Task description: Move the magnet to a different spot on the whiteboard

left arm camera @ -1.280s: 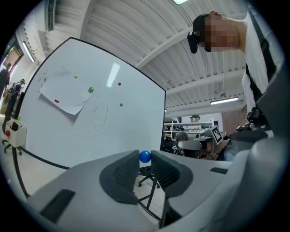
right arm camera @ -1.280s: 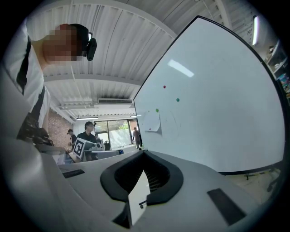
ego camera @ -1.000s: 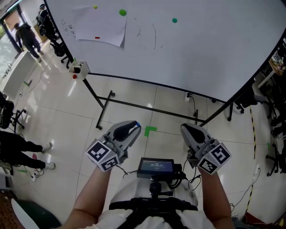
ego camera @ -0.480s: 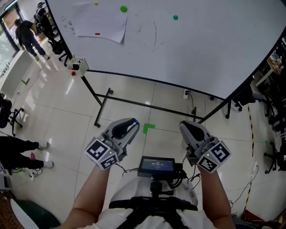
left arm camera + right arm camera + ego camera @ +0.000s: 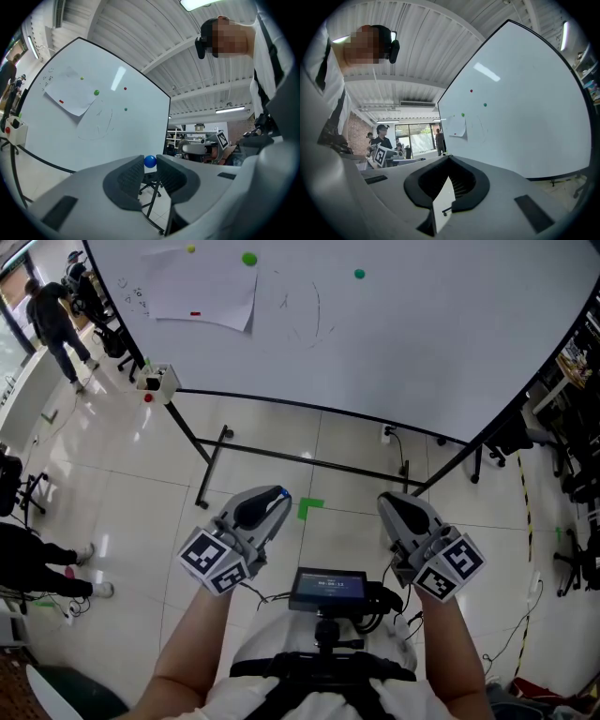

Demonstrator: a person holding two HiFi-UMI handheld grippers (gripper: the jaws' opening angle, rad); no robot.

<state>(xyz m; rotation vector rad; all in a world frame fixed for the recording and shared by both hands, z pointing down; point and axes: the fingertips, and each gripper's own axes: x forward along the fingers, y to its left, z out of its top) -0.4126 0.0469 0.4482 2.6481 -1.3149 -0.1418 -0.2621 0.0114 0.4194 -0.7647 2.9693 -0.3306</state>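
Left claw clamped on blue magnet at the very tips. Right claw clenched tight. Both low over floor, well apart from whiteboard. Stand crossbar in between. On the board: paper sheet, green magnet, teal magnet.

Whiteboard: white, black frame. On it: lime-green magnet, dark green magnet, yellow magnet. Paper sheet: white, red mark. Left claw: grey, black ribbed pads, with a blue magnet between its tips. Marker cube: black-and-white squares. Floor: cream tiles, green tape.
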